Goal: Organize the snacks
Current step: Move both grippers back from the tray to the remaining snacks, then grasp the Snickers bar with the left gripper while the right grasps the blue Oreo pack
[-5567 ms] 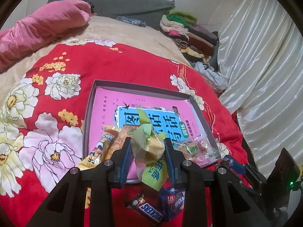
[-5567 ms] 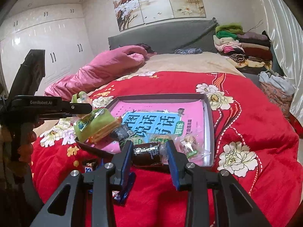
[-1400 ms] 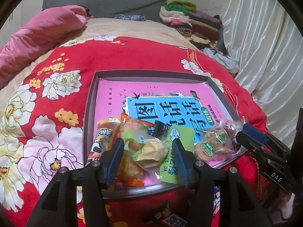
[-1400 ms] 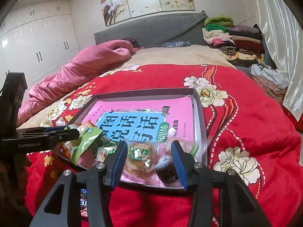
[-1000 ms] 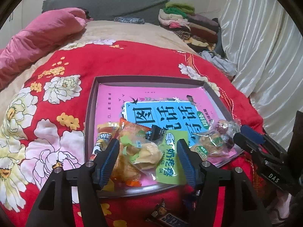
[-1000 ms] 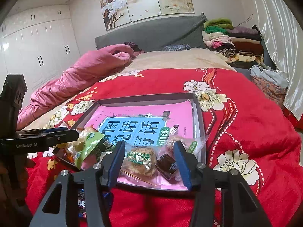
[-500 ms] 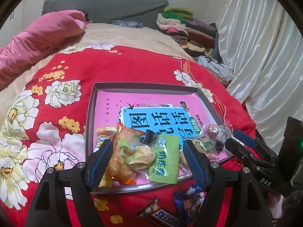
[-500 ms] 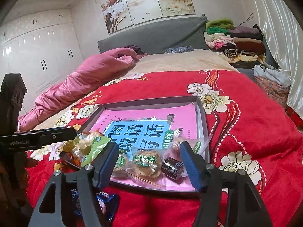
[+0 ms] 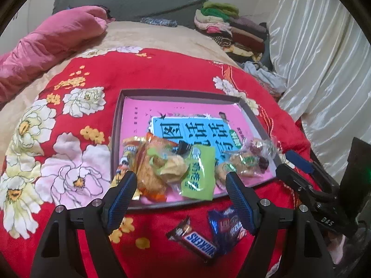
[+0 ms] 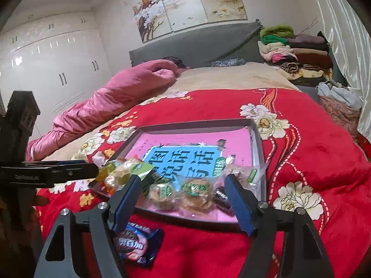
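Note:
A grey tray (image 9: 117,125) with a pink and blue book inside lies on the red floral blanket. Several wrapped snacks sit along its near edge: orange and yellow packets (image 9: 153,169), a green packet (image 9: 199,173) and clear-wrapped cakes (image 9: 245,162). A Snickers bar (image 9: 197,243) and a blue Oreo packet (image 9: 227,227) lie on the blanket in front of the tray. My left gripper (image 9: 180,185) is open and empty above the tray's near edge. My right gripper (image 10: 183,192) is open and empty over the cakes (image 10: 194,192), with the Oreo packet (image 10: 136,243) below.
A pink duvet (image 10: 116,92) lies at the left. Folded clothes (image 10: 294,53) are stacked at the back right beside a white curtain (image 9: 324,69). The right gripper's body (image 9: 313,190) shows at the right of the left wrist view.
Both grippers let go of their snacks into the tray, opened wide and drew back toward me. The Snickers and Oreo packets came into view in front of the tray.

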### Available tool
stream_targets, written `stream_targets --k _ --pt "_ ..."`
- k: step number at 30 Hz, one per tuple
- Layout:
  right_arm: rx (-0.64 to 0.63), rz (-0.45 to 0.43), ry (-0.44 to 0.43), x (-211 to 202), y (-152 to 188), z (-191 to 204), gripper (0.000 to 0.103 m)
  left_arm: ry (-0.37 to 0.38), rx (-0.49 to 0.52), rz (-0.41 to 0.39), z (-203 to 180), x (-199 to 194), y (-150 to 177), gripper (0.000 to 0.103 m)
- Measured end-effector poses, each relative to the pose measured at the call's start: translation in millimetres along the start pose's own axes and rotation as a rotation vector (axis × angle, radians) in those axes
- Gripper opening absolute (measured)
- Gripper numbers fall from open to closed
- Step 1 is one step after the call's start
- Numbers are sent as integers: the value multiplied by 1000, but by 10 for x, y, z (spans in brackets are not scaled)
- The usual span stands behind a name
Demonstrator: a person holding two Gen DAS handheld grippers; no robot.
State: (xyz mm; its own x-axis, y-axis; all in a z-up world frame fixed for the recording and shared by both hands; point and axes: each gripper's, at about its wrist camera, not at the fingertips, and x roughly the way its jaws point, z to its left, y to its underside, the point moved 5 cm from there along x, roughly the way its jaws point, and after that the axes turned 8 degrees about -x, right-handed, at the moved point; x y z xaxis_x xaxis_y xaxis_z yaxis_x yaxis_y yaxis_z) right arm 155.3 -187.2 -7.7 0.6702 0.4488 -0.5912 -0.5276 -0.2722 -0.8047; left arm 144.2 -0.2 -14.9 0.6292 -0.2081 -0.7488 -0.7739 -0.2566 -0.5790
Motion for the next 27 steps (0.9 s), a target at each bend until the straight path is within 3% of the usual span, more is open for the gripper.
stream_targets --k 13,27 --pt "-59 86 -86 -25 205 435 78 -46 -28 68 109 -25 249 80" --pt "-52 181 -90 102 381 565 78 -69 -30 122 154 26 408 80"
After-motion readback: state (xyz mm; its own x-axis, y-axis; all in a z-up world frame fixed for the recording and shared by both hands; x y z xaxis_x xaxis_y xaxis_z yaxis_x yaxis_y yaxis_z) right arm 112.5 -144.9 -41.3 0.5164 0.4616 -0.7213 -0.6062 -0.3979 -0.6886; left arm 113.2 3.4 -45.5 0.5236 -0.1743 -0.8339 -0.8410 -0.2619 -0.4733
